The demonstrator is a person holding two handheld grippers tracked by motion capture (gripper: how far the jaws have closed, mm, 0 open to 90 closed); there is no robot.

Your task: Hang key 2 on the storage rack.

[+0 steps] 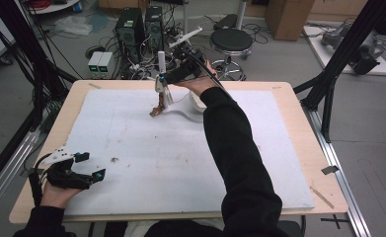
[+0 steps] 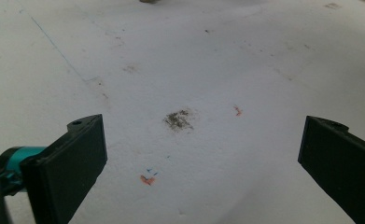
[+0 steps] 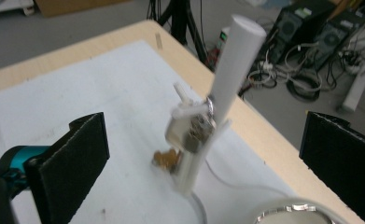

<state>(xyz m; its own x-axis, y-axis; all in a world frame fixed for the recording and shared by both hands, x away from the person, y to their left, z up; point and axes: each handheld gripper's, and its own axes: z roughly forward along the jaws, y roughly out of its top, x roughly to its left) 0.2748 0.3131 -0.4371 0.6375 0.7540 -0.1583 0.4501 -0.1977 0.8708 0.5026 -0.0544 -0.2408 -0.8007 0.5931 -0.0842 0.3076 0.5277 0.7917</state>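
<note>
Over at the left, we see the left gripper [image 1: 89,168] resting low at the near-left corner of the worktop [image 1: 299,128], held in the person's left hand [image 1: 57,190]. Its jaws stand wide apart with nothing between them. In the left gripper view they frame only the white sheet [image 2: 245,60] that covers the worktop, with a small grey smudge [image 2: 178,120] lying between them and a few orange and blue pen marks nearby.

Moving right and toward the far edge, we find the white rod device [image 1: 162,79], an upright white cylinder with a metal and brass fitting lower down (its exact make-up is too blurred to tell). It stands on the white sheet near the far middle of the worktop, with a white cable curling away from its foot.

Just beside it, the right gripper [image 1: 168,79] is reached out on a black-sleeved arm [image 1: 235,148]. In the right gripper view its jaws are spread wide, the white rod device [image 3: 203,121] standing between them and ahead, not touched by either.
</note>
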